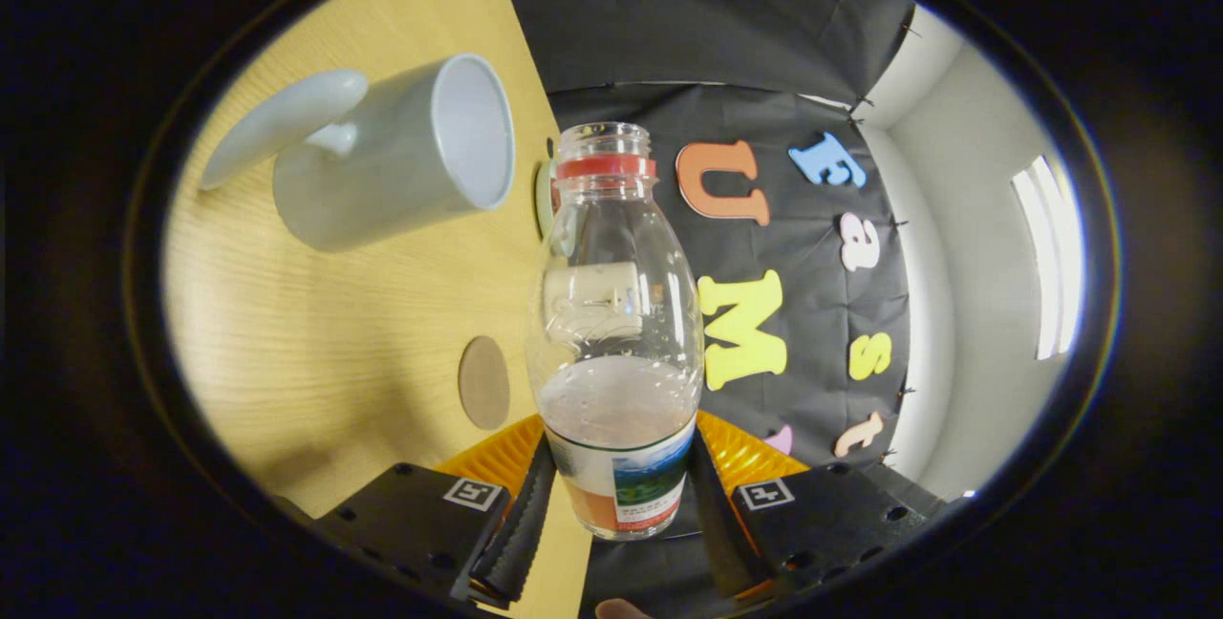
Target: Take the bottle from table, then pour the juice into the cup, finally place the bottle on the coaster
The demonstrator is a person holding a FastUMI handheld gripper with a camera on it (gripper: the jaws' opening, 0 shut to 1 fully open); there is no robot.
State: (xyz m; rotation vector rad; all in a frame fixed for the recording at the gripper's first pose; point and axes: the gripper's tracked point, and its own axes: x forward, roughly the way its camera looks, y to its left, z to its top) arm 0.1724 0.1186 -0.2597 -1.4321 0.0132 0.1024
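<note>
A clear plastic bottle (616, 332) with a red neck ring, no cap and a printed label stands between my fingers, and my gripper (619, 495) is shut on its lower body. Pale juice fills only the lowest part of it. The whole scene looks rolled sideways, so the wooden table (315, 332) rises like a wall beside the bottle. A white cup (401, 156) with a large handle sits on that table beyond the fingers, its open mouth level with the bottle's neck and a short way apart from it. A round brown coaster (484, 382) lies on the table close to the bottle's side.
A small pale round object (545, 194) lies at the table's edge, partly behind the bottle's neck. Beyond the table are the black cloth wall and a white wall with a bright window (1046, 256).
</note>
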